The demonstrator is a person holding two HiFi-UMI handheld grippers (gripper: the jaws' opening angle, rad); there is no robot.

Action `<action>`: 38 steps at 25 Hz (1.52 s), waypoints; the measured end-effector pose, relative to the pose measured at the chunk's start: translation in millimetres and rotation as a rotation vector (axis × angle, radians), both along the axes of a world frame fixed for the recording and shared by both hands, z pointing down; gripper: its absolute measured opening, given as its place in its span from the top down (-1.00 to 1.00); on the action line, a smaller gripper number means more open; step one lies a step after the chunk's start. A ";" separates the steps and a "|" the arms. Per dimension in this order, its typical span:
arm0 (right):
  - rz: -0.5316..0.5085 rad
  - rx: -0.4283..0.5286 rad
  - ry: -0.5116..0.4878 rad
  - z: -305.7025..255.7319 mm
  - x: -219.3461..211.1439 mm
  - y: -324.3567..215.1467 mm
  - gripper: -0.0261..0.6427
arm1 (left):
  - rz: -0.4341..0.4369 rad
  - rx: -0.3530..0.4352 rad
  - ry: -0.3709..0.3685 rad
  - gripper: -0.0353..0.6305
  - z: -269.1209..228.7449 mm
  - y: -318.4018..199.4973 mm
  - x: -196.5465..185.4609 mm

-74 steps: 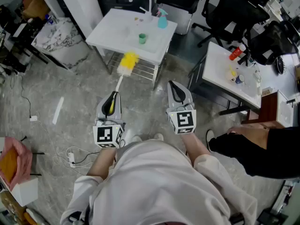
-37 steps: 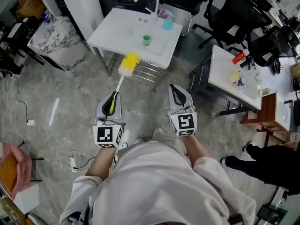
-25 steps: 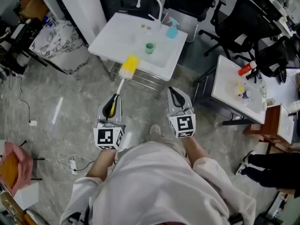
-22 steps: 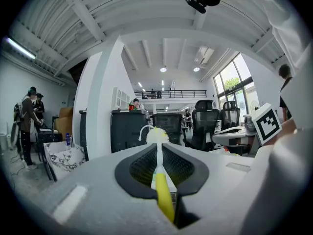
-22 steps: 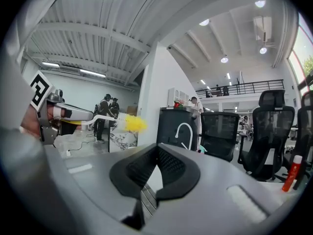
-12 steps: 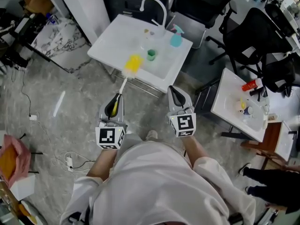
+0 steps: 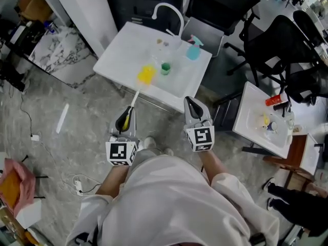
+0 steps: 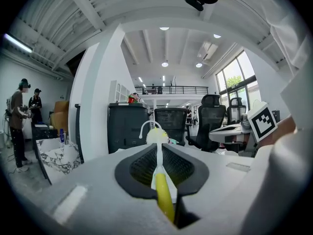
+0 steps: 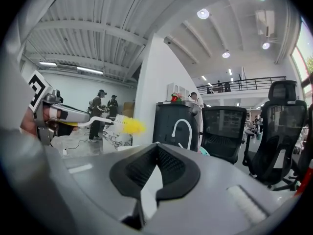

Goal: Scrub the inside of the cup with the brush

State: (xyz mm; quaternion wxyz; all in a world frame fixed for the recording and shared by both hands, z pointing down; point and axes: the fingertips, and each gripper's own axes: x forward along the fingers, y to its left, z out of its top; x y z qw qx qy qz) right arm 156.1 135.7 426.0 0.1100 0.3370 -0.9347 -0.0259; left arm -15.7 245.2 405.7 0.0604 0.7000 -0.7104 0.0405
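My left gripper (image 7: 126, 119): jaws clamped on brush (image 7: 145, 75) handle, yellow bristles reaching toward worktop (image 7: 123, 50). Right gripper (image 7: 193, 106): jaws closed, empty. Green cup (image 7: 165, 68) upright on worktop. I judge cup light, smooth, tippy; I'd pinch rim wall.
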 end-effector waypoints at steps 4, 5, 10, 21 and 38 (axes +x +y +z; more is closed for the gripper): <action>0.039 0.004 0.010 -1.7 -21.2 -20.4 0.92 | 0.048 0.002 0.006 0.78 -0.1 -23.3 -21.3; 0.046 0.004 0.011 -1.6 -26.1 -24.1 0.92 | 0.058 0.001 0.008 0.78 1.1 -27.8 -26.0; 0.072 0.014 0.014 -5.1 -45.2 -42.0 0.92 | 0.088 -0.008 0.016 0.78 7.3 -50.4 -46.9; 0.058 -0.015 0.015 12.5 -74.2 -108.2 0.92 | 0.076 -0.029 0.014 0.78 14.1 -113.4 -75.9; -0.013 -0.034 -0.012 29.4 -109.2 -221.8 0.92 | 0.022 -0.036 -0.015 0.78 13.7 -211.4 -98.8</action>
